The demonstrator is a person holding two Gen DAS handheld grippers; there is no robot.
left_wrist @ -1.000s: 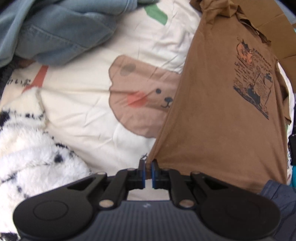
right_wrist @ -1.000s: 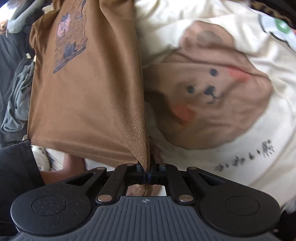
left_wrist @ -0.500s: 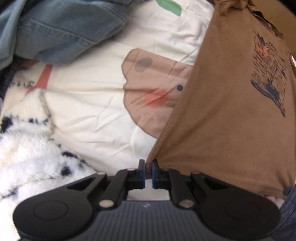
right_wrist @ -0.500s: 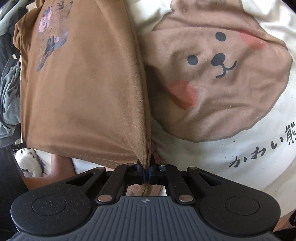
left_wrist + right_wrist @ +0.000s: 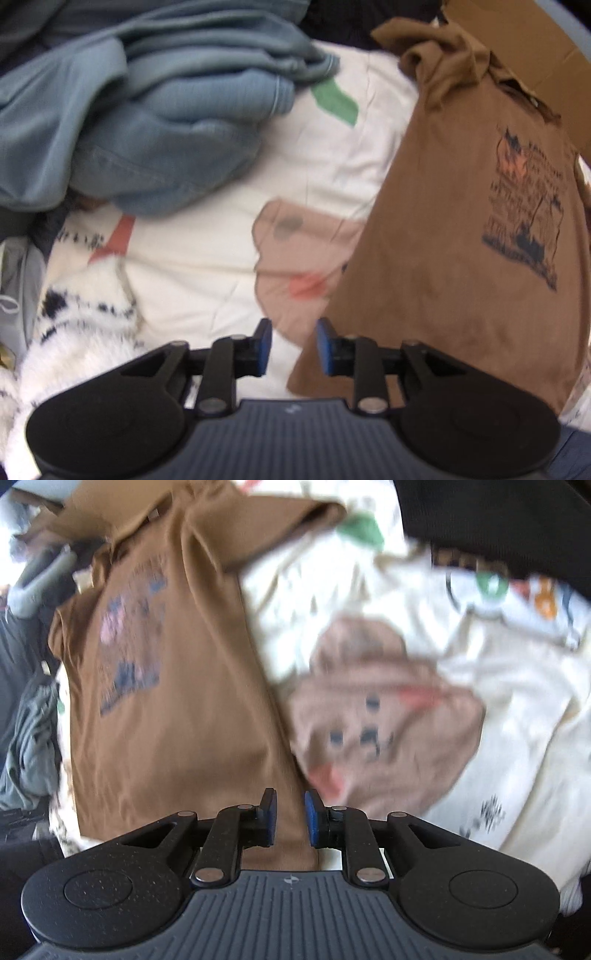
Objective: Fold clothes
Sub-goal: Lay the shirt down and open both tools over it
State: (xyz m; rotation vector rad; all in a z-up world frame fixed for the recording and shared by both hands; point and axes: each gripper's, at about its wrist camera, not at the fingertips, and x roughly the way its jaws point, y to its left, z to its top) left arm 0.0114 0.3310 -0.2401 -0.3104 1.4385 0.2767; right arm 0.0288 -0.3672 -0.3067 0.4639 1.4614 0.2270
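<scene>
Through the left wrist camera, I am seeing my left gripper (image 5: 290, 346) standing released, its blue pads apart with nothing between them. The brown T-shirt (image 5: 454, 266) is lying flat on the cream bedspread (image 5: 207, 266), just right of the gripper, its dark printed graphic facing up and its collar end bunching into soft folds. A rumpled blue denim garment (image 5: 159, 136) is heaping beyond, and a fluffy white, black-flecked fleece (image 5: 74, 332) is sitting at the left.

Through the right wrist camera, my right gripper (image 5: 290, 821) is likewise hanging released over the T-shirt's (image 5: 166, 701) hem, beside the bedspread's (image 5: 517, 701) printed bear face.
</scene>
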